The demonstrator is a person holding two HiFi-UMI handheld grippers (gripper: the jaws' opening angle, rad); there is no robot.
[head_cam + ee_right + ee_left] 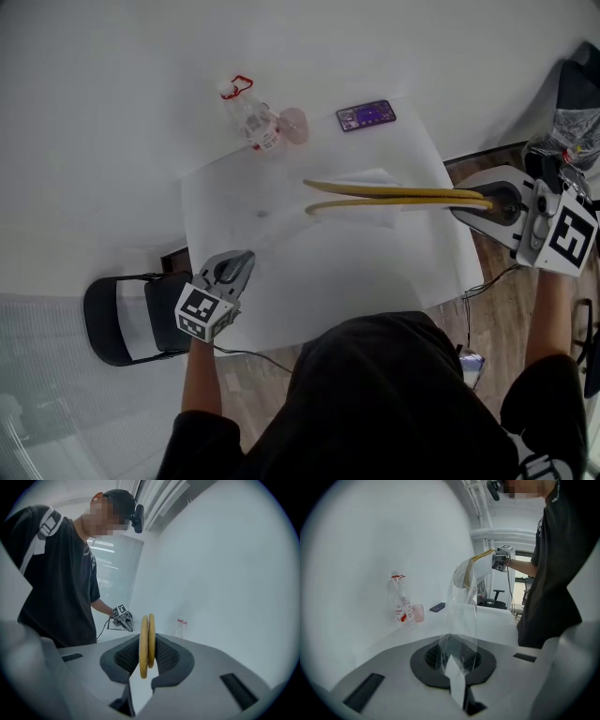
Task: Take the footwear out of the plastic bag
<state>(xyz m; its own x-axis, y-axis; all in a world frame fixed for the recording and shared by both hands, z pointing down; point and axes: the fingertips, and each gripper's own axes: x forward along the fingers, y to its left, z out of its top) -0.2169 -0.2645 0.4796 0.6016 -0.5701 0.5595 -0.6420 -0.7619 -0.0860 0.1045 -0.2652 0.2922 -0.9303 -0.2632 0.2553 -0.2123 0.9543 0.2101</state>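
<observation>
A pair of thin yellow slippers (403, 195) sticks out level over the white table (103, 112), pressed together sole to sole. My right gripper (492, 202) is shut on their near end at the right edge; in the right gripper view the slippers (146, 641) stand edge-on between the pads. A clear plastic bag (461, 616) stretches from my left gripper (242, 264), shut on its corner, up to the slippers' free ends (480, 555). The bag (361, 183) seems to wrap those ends loosely. The left gripper (123, 618) shows small behind the slippers.
At the table's back stand a clear bottle with a red cap ring (251, 117), a pink cup (293, 124) and a dark phone (366, 115). A black chair (127, 319) sits under the left edge. Wooden floor and cables show at the right (487, 291).
</observation>
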